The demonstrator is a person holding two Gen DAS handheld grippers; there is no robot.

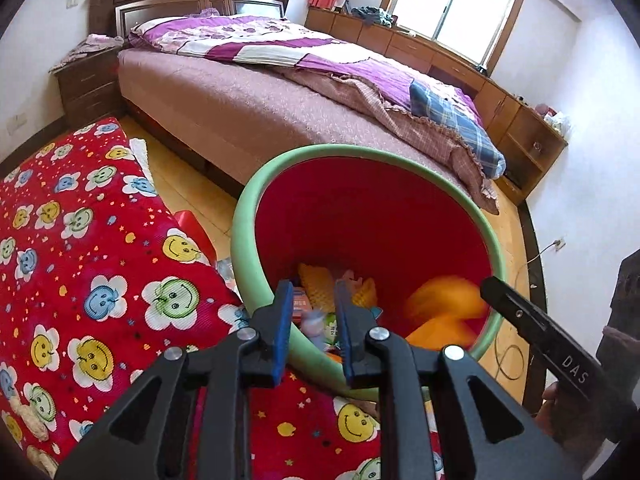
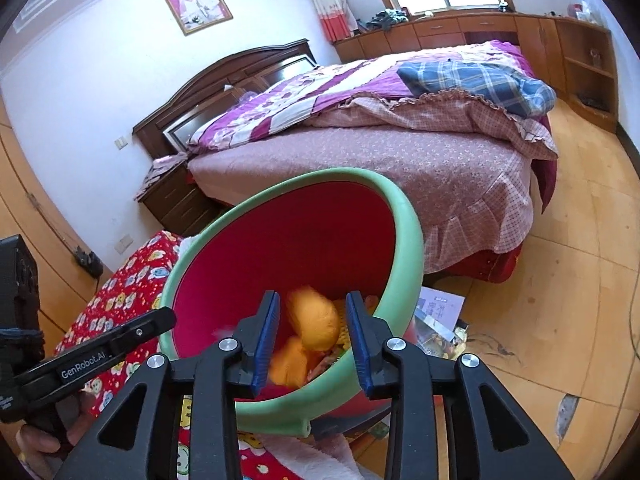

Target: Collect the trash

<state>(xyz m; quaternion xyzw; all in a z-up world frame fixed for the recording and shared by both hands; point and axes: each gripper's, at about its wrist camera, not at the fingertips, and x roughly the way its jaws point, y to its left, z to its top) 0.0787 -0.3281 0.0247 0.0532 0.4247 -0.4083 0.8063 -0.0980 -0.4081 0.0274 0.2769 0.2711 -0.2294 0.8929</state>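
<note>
A red bin with a green rim (image 1: 245,220) (image 2: 410,236) stands tilted toward me on the wooden floor, holding several wrappers and yellow scraps. My left gripper (image 1: 313,284) hangs over its near rim, its blue pads a narrow gap apart with nothing between them. My right gripper (image 2: 313,296) is open above the bin's mouth. A blurred orange bundle (image 2: 314,322) (image 1: 444,300) lies loose inside the bin beyond its pads, touching neither. Each gripper shows at the edge of the other's view.
A red smiley-print blanket (image 1: 92,264) lies left of the bin. A large bed (image 1: 256,108) stands behind it. Papers and packets (image 2: 438,314) sit on the floor right of the bin. A cable (image 1: 510,360) runs along the floor near the wall.
</note>
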